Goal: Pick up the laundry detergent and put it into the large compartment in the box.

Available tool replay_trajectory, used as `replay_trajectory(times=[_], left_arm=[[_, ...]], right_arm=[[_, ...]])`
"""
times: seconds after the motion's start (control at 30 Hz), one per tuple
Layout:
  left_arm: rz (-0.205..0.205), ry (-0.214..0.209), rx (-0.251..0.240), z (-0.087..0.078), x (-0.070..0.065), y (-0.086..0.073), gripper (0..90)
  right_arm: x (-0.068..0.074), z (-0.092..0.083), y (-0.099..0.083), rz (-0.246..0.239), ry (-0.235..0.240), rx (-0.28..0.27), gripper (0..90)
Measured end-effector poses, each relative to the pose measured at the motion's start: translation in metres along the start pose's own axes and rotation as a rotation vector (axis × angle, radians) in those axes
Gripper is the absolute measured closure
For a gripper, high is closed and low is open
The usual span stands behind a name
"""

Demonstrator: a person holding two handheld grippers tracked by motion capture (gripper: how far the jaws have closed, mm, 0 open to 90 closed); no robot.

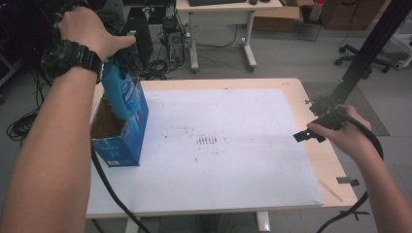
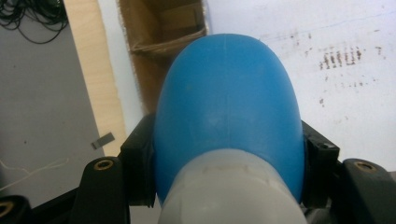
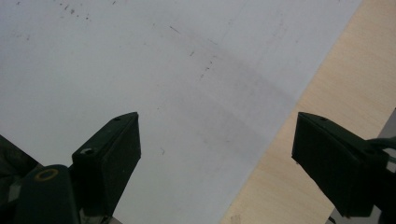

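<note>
Gripping blue bottle (image 1: 119, 94) w/ left gripper (image 2: 229, 154) over open box (image 1: 121, 131); right gripper (image 3: 217, 154) wide apart, nr table (image 1: 316, 141) edge.

You had print in front of you, but none of it could be read. The blue bottle (image 1: 120, 94), at about ten o'clock on the surface (image 1: 291, 92), carried white lettering down its side, too blurred to spell out. The blue carton (image 1: 127, 141) beneath it bore a small pale label block low on its near face, the lines too fine to make out. The dark row of short strokes (image 1: 209, 141) near the centre of the white sheet (image 1: 233, 174) looked like smudges, not characters. In your left gripper view the bottle's rounded end (image 2: 226, 102) was plain blue, with no marking.
</note>
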State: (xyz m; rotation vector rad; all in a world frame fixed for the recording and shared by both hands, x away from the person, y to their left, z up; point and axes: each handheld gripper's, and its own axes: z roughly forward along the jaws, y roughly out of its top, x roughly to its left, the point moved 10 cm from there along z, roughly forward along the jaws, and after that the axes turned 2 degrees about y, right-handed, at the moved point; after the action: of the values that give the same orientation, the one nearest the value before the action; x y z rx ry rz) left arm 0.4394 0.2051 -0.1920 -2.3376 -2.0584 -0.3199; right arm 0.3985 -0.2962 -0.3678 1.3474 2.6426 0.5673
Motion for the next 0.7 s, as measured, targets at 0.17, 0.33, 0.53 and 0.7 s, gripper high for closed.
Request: replay_trajectory(times=[0.17, 0.33, 0.53, 0.7], left_arm=[[-0.021, 0.010, 0.002, 0.004, 0.011, -0.001, 37.8], [-0.051, 0.024, 0.004, 0.009, 0.025, -0.003, 37.8], [-0.070, 0.031, 0.011, 0.014, 0.035, -0.006, 37.8], [-0.082, 0.039, 0.011, 0.017, 0.044, -0.007, 37.8]], right_arm=[[0.001, 0.002, 0.001, -0.001, 0.000, 0.005, 15.7], [0.001, 0.003, 0.001, 0.002, -0.001, 0.011, 15.6], [0.000, 0.003, 0.001, 0.002, -0.003, 0.013, 15.6], [0.000, 0.004, 0.002, 0.002, -0.005, 0.018, 15.6]])
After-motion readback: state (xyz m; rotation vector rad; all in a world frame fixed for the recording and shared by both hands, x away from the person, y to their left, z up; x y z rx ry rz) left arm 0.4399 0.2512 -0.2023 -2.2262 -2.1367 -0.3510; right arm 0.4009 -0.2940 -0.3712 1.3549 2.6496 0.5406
